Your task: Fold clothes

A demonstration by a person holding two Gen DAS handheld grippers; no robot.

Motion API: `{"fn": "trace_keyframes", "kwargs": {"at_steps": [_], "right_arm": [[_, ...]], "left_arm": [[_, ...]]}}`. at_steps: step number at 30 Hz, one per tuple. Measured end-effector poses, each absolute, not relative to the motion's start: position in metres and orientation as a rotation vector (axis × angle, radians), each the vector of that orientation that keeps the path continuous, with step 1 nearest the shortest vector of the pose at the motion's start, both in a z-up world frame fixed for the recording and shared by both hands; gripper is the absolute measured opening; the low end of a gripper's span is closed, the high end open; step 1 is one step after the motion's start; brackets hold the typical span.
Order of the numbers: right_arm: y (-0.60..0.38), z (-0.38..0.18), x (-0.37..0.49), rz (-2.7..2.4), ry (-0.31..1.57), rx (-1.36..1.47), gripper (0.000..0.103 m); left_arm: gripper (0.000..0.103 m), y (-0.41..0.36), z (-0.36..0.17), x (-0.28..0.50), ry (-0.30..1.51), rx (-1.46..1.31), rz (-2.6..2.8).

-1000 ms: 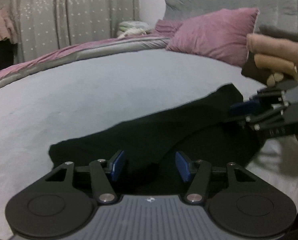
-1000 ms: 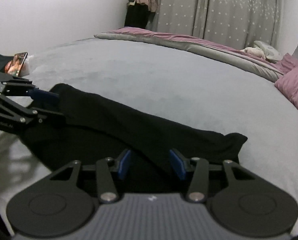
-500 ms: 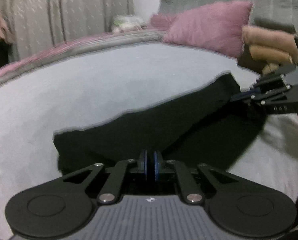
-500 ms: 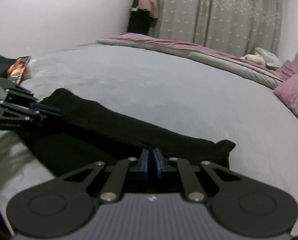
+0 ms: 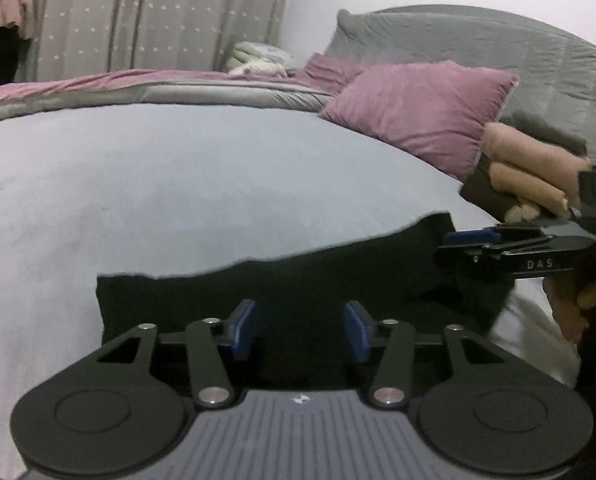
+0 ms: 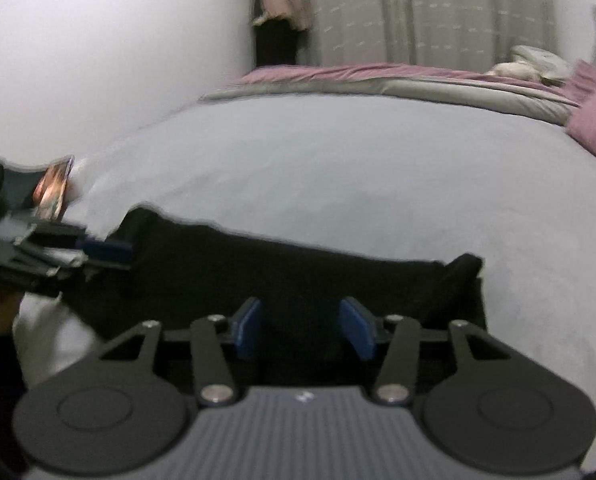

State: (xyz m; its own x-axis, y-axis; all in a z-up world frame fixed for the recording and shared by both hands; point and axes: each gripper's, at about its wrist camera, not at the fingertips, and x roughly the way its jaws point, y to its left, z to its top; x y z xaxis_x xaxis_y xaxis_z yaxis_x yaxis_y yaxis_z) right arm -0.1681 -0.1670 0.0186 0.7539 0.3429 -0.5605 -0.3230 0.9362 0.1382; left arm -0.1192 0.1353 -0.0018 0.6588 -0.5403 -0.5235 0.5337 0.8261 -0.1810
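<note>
A black garment [image 5: 298, 280] lies in a long folded band across the grey bedcover [image 5: 178, 184]. My left gripper [image 5: 301, 330] hovers over the garment's left end. Its jaws are opening, the blue pads [image 5: 244, 330] stand apart, and the dark cloth lies below them, not pressed. In the right wrist view the same garment [image 6: 298, 264] stretches from left to right. My right gripper [image 6: 302, 328] is over its right end, jaws opening too, with only cloth beneath the gap. Each view shows the other gripper side-on: the right gripper [image 5: 474, 238] and the left gripper [image 6: 102, 250].
A hand [image 5: 530, 168] holds the right gripper's handle. Pink pillows [image 5: 418, 108] and a grey headboard [image 5: 498, 48] bound one end of the bed. A folded duvet [image 6: 418, 84] lines the far edge, with curtains behind it. A phone [image 6: 54, 188] rests at the bed's corner.
Half a second ago both grippers were shut at the garment's near edge; now both have opened. The band of cloth lies straighter and flatter than a second ago.
</note>
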Motion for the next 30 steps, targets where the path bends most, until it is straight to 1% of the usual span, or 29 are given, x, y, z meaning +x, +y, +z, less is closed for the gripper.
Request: {"fn": "trace_keyframes", "kwargs": {"at_steps": [2,5,8,9,13,18,22,24,26,30], "right_arm": [[-0.171,0.017,-0.165,0.289,0.578,0.054,0.052],[-0.172,0.011,-0.157,0.204,0.534,0.035,0.053],[-0.173,0.002,-0.144,0.142,0.525,0.007,0.053],[-0.175,-0.001,-0.140,0.120,0.535,0.010,0.053],[-0.189,-0.015,-0.129,0.037,0.608,0.069,0.053],[-0.193,-0.017,-0.128,0.024,0.603,0.109,0.054],[-0.191,-0.006,-0.134,0.037,0.556,0.099,0.055],[-0.191,-0.003,-0.135,0.043,0.533,0.101,0.058],[-0.190,-0.004,-0.134,0.035,0.533,0.097,0.058],[-0.192,-0.014,-0.124,0.002,0.594,0.098,0.058]], "left_arm": [[0.059,0.131,-0.003,-0.114,0.582,0.007,-0.579],[0.068,0.125,-0.008,-0.108,0.557,0.059,-0.528],[0.071,0.122,-0.018,-0.100,0.592,0.095,-0.469],[0.072,0.121,-0.021,-0.099,0.604,0.108,-0.466],[0.079,0.116,-0.033,-0.096,0.640,0.157,-0.456],[0.079,0.115,-0.026,-0.101,0.606,0.132,-0.457],[0.079,0.123,-0.018,-0.105,0.528,0.114,-0.424],[0.079,0.129,-0.019,-0.100,0.537,0.092,-0.383],[0.079,0.132,-0.023,-0.095,0.562,0.076,-0.366],[0.080,0.134,-0.034,-0.086,0.613,0.065,-0.342]]}}
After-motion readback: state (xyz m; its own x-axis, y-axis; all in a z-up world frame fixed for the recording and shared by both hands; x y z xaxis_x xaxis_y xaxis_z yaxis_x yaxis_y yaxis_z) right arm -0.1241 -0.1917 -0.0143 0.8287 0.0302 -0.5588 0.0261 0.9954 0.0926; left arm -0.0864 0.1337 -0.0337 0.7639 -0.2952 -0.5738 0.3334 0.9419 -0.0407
